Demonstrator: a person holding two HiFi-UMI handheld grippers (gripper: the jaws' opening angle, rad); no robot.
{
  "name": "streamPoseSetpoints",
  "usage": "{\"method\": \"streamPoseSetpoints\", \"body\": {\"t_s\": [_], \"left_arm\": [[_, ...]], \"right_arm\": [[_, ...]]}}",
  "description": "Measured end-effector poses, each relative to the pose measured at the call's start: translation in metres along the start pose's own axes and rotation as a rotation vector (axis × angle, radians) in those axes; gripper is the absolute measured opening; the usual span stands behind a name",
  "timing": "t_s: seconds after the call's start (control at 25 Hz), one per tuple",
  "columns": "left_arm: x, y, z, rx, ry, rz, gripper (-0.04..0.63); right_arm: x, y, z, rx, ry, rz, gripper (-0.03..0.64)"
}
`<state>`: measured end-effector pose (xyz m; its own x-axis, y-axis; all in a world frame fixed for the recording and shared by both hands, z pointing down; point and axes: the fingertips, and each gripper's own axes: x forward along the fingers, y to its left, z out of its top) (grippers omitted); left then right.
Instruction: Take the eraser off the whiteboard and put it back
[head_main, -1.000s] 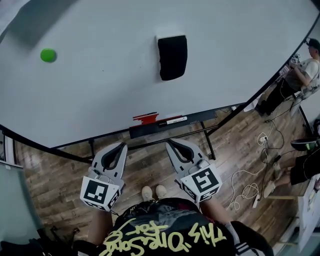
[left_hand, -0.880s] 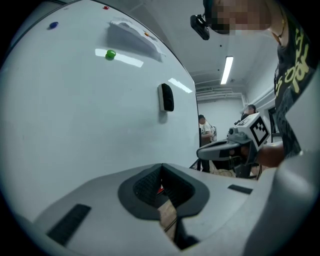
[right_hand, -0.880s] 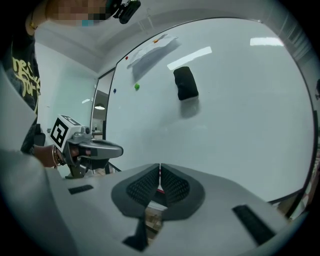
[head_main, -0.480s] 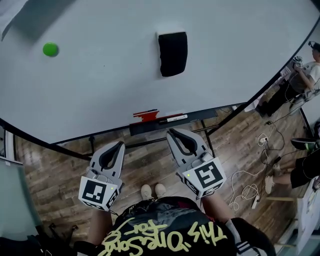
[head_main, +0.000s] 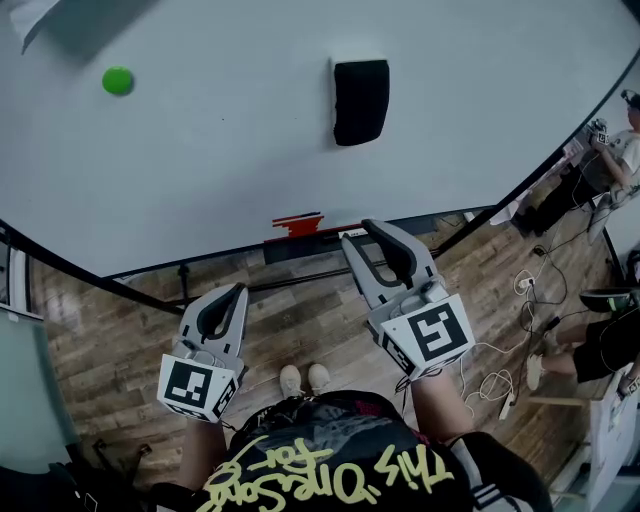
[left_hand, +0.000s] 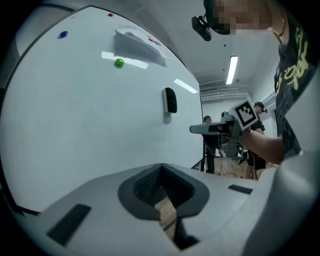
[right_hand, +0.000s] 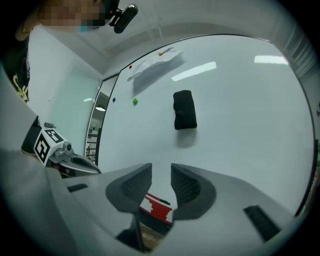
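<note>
While the black, block-shaped felt eraser (head_main: 360, 102) clings to the broad white whiteboard (head_main: 200, 180), high above the dark marker tray (head_main: 297, 224) and well apart from both tools, the right gripper (head_main: 362, 232) points toward the board below it. Its jaws have just been opening and now stand partly apart with nothing between them. The left gripper (head_main: 240, 290) hangs lower, clenched on nothing, its tips touching. Judged from here, the main risk is that gap. If the jaws reach the eraser no wider than this, the pads may butt against its face or edges instead of straddling it. That could slide it along the smooth board or knock it down to the wooden floor (head_main: 120, 330). A grip that catches only one edge could also let it twist out as it is pulled away. The eraser stands upright, with its long axis running up and down the board and its broad face turned out toward the person. Its narrow width therefore lies side to side, matching the side-by-side jaws in the right gripper view.
</note>
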<state>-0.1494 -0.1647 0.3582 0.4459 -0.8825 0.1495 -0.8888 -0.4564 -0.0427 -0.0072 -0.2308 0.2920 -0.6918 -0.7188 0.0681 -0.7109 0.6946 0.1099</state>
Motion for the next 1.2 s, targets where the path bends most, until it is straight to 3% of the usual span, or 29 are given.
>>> {"method": "streamPoseSetpoints", "body": {"t_s": [0.4, 1.2], "left_arm": [[-0.009, 0.004, 0.003, 0.002, -0.013, 0.043, 0.008], [-0.025, 0.008, -0.003, -0.002, -0.005, 0.101, 0.008]], "right_arm": [[0.009, -0.034, 0.038, -0.041, -0.053, -0.066, 0.210], [0.045, -0.058, 0.095, -0.070, -0.159, -0.183, 0.253]]}}
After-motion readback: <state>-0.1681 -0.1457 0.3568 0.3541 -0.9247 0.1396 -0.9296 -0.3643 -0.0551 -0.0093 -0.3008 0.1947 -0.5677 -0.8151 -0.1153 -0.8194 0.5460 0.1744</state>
